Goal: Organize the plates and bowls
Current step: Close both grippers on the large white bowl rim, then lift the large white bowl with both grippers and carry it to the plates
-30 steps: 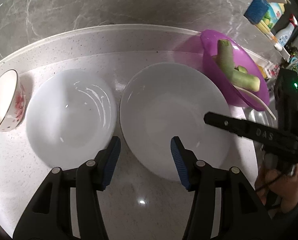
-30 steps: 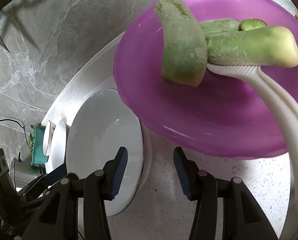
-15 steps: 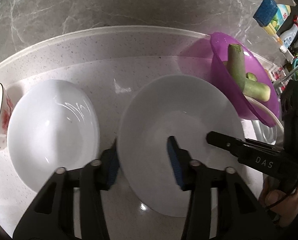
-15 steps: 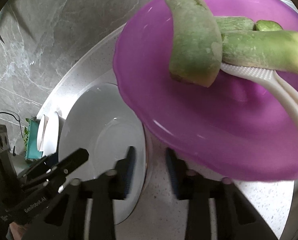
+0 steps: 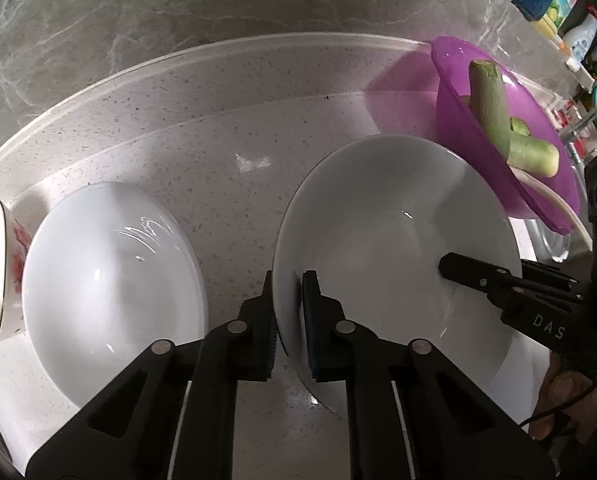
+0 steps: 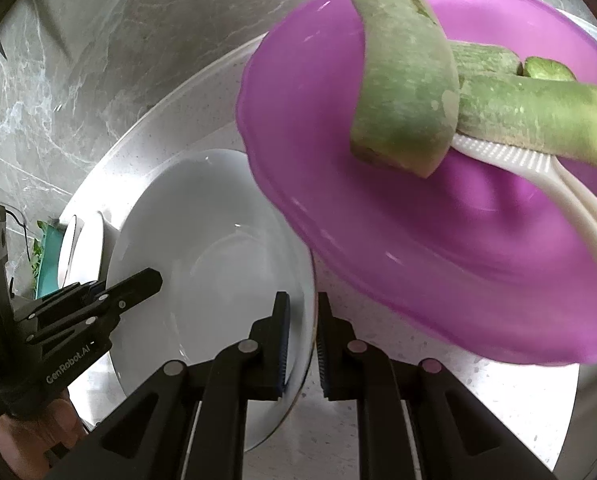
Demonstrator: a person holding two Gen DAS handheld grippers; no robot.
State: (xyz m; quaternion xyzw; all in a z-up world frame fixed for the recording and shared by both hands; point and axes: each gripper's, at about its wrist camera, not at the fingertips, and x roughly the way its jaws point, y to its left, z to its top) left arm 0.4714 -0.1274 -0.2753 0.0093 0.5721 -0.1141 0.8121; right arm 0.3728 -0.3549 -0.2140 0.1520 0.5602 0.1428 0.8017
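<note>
Two black hand-held grippers pinch opposite rims of one wide, shallow white ceramic plate [image 5: 394, 248]: the left hand-held gripper [image 5: 288, 312] its left edge, the right hand-held gripper [image 6: 300, 340] its right edge. The plate sits on a speckled pale stone surface [image 5: 218, 152], between a second white plate [image 5: 110, 288] and a purple plastic bowl [image 6: 438, 240] of green gourds [image 6: 402, 92].

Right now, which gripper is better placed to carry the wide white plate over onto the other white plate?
Left. The left gripper clamps the wide white plate on the rim facing the other white plate; the right gripper grips the far rim beside the purple plastic bowl.
</note>
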